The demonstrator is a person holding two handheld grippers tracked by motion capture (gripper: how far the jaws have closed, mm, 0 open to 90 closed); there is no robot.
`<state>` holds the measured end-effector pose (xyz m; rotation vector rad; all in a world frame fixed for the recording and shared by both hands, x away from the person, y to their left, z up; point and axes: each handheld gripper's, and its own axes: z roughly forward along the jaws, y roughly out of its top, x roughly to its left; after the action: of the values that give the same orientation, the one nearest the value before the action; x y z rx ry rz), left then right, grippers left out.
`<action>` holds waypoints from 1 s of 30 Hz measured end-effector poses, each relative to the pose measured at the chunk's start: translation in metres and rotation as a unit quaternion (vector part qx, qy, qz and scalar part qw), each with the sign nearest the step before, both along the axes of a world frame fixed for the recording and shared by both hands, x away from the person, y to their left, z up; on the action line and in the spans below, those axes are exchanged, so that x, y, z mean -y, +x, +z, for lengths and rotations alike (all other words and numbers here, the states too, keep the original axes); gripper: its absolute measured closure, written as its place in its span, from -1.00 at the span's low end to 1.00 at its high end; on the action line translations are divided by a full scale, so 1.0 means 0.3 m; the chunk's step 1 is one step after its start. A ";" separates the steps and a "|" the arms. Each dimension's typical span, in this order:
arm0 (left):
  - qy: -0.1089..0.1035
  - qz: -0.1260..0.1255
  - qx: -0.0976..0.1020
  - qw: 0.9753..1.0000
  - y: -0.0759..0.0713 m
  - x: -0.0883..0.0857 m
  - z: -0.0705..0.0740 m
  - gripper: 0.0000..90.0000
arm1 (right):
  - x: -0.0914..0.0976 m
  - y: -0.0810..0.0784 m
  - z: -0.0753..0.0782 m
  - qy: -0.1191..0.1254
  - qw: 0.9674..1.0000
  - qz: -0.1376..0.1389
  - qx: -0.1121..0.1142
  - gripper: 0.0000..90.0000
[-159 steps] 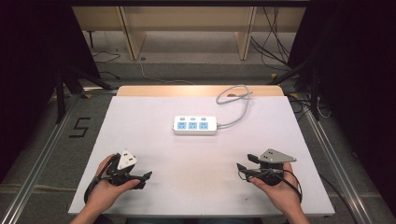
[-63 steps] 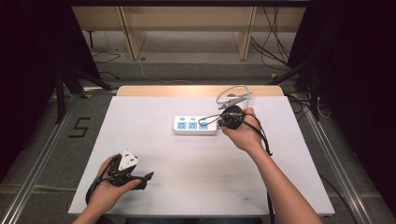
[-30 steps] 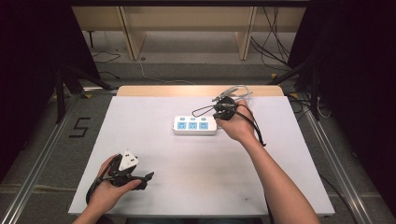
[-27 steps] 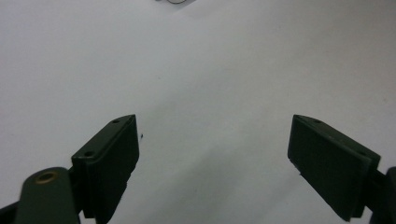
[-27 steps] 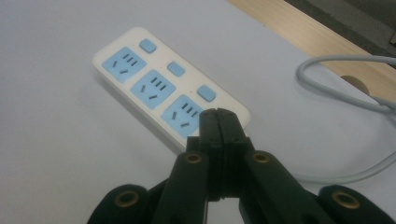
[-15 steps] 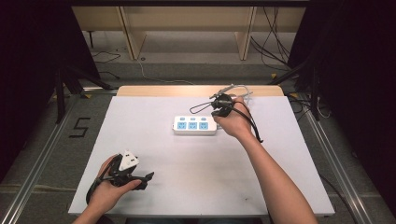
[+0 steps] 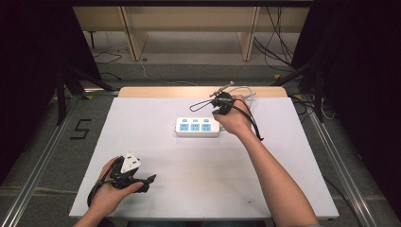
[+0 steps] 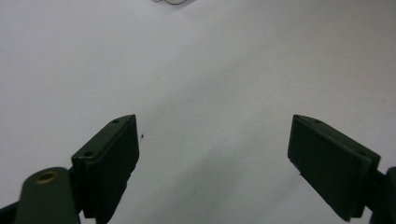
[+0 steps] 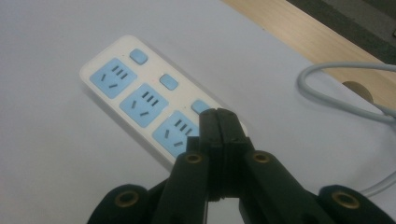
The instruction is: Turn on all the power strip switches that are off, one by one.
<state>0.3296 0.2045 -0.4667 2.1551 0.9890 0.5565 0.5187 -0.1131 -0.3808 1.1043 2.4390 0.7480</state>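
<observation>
Down at the near left corner of the white table (image 7: 156, 142), the left gripper (image 7: 142, 181) rests with jaws spread wide, empty. The white plastic power strip with blue sockets (image 7: 197, 126) lies mid-table. The right gripper (image 9: 218, 122), jaws pressed together on nothing, hovers over its cord-end switch (image 9: 200, 106); pressing straight down seems next.

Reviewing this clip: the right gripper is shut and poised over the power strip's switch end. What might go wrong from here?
1. The right gripper, jaws shut, sits right at the last blue switch; its tip may slip onto the neighbouring socket instead.
2. The power strip lies loose on the white table, and the open left gripper rests far off, so a push may slide it.
3. The grey cable curls close by and might snag.
</observation>
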 end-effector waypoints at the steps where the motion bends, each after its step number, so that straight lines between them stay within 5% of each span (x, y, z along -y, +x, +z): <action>1: -0.002 0.001 0.000 1.000 0.000 0.001 -0.001 -0.63 | -0.001 0.002 0.000 -0.003 1.000 0.003 -0.001 1.00; 30: 0.000 -0.002 -0.001 1.000 0.002 0.001 -0.001 -0.63 | -0.041 0.067 -0.048 -0.014 1.000 -0.008 -0.024 1.00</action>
<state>0.3302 0.2041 -0.4671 2.1566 0.9849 0.5527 0.5388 -0.1008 -0.3951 1.1412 2.4702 0.6876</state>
